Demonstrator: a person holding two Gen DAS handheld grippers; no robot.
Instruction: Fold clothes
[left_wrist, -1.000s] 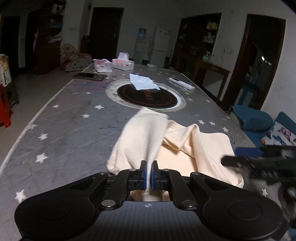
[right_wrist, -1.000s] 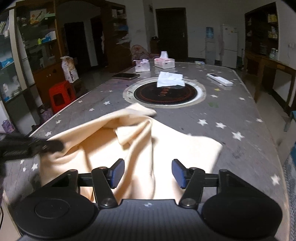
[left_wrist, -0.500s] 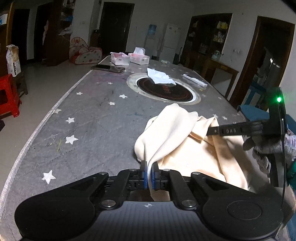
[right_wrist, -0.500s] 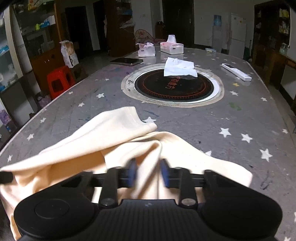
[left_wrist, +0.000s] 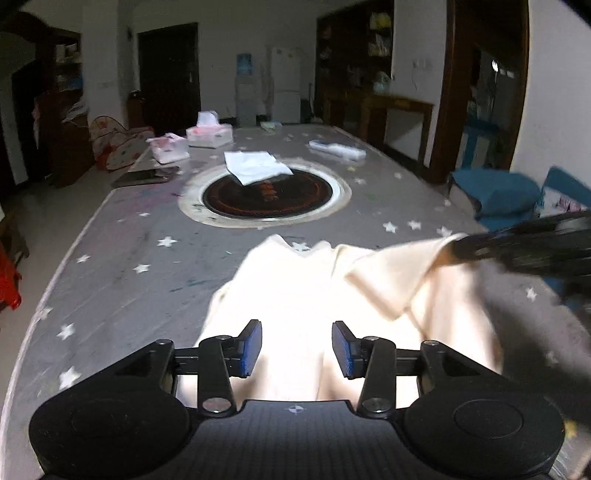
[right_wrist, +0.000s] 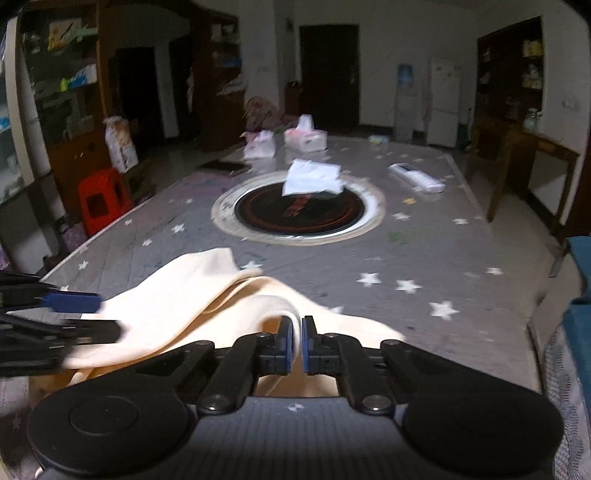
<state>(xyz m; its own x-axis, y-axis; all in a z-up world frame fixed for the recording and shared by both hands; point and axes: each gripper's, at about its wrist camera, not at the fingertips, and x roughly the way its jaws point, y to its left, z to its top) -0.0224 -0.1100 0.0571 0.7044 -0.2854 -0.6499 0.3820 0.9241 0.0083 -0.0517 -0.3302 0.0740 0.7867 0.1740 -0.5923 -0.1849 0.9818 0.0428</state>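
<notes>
A cream garment (left_wrist: 295, 295) lies rumpled on the near end of the grey star-patterned table (left_wrist: 122, 258). My left gripper (left_wrist: 296, 349) is open just above the cloth, holding nothing. My right gripper (right_wrist: 294, 345) is shut on a fold of the cream garment (right_wrist: 192, 295) and lifts that edge. In the left wrist view the right gripper (left_wrist: 517, 251) shows blurred at the right, with a cloth corner raised in it. In the right wrist view the left gripper (right_wrist: 55, 317) shows at the left edge over the cloth.
A round black hotplate (left_wrist: 266, 192) with a white paper (left_wrist: 255, 166) on it sits mid-table. Tissue boxes (left_wrist: 208, 134), a phone (left_wrist: 146, 177) and a remote (left_wrist: 336, 149) lie at the far end. A red stool (right_wrist: 99, 195) stands left of the table, blue cushions (left_wrist: 495, 195) to the right.
My left gripper has opened and let go of the cloth. My right gripper has shut on a fold of the garment and raised it.
</notes>
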